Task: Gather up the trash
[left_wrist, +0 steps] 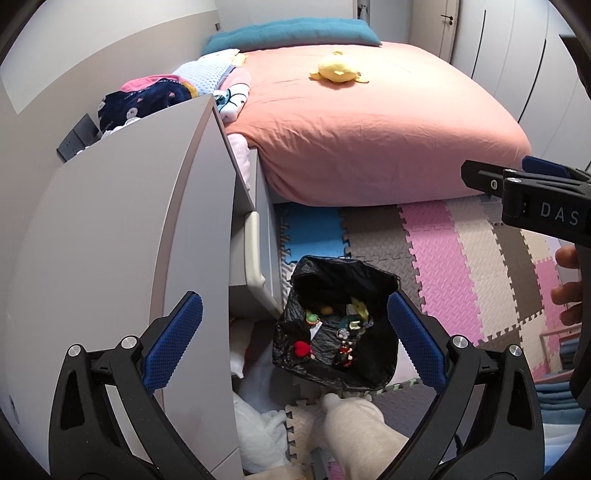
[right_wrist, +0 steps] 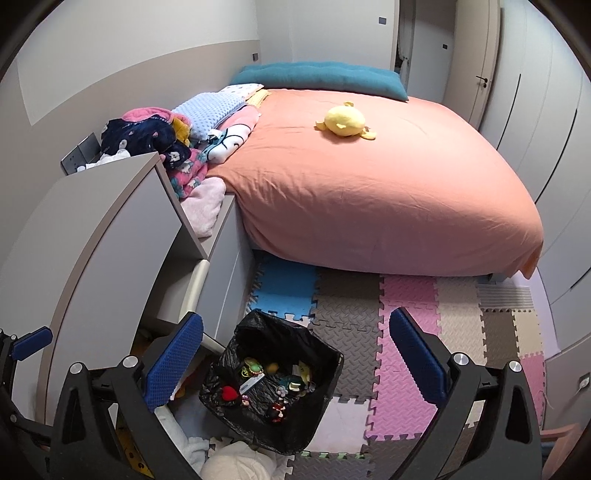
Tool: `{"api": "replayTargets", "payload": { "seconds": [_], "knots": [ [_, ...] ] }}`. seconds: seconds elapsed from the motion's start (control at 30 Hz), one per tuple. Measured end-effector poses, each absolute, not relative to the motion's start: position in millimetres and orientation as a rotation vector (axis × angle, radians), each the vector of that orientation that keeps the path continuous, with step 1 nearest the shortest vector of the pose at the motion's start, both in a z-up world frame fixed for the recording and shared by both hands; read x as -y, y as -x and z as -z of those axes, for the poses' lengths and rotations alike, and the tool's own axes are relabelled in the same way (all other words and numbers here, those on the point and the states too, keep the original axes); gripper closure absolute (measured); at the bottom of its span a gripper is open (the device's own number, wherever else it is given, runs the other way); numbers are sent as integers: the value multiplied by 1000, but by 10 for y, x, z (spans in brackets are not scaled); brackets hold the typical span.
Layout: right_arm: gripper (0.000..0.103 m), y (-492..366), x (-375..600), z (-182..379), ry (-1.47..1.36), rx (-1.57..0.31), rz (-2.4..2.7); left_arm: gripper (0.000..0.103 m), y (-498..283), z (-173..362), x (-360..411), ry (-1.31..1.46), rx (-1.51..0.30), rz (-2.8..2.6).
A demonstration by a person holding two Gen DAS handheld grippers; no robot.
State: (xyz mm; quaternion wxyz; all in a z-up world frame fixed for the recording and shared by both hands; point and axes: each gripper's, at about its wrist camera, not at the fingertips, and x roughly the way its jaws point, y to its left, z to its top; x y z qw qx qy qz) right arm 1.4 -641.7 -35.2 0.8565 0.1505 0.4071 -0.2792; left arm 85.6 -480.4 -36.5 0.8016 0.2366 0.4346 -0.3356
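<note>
1. Looking down at the bin (left_wrist: 334, 325) (right_wrist: 273, 384): black bag liner, standing on the foam mats (left_wrist: 436, 258) (right_wrist: 406, 332) just beside the grey cabinet (left_wrist: 122, 236) (right_wrist: 99, 236).
2. Trash sits in the bin's bottom: small mixed bits, one red piece (left_wrist: 301, 348) (right_wrist: 229, 393), some yellow and green scraps.
3. My left gripper (left_wrist: 295, 341) is spread wide, nothing between the blue pads, above the bin.
4. My right gripper (right_wrist: 295, 363) is also wide apart and holds nothing, over the bin and mats; in the left view it shows at the right edge (left_wrist: 524, 177).
5. Mats are blue, grey, pink and cream puzzle tiles, running under the bed (left_wrist: 369, 122) (right_wrist: 388, 177).
6. Bed has a salmon cover, with a yellow plush (left_wrist: 337, 69) (right_wrist: 345, 120) lying on top and a teal pillow (left_wrist: 291, 35) (right_wrist: 317, 79) at the far end.
7. Clothes pile (left_wrist: 147, 99) (right_wrist: 159, 136) lies between the cabinet and bed, by the wall.
8. White fluffy fabric (left_wrist: 258, 428) (right_wrist: 236, 461) lies on the floor near the bin.
</note>
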Motion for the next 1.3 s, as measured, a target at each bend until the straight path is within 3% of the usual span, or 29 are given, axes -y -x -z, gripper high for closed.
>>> {"api": "replayTargets", "payload": {
  "seconds": [1.3],
  "knots": [
    [3,-62,6272,236,-305,-848,582,6,-931,317,4607,-438,-936,713]
  ]
}}
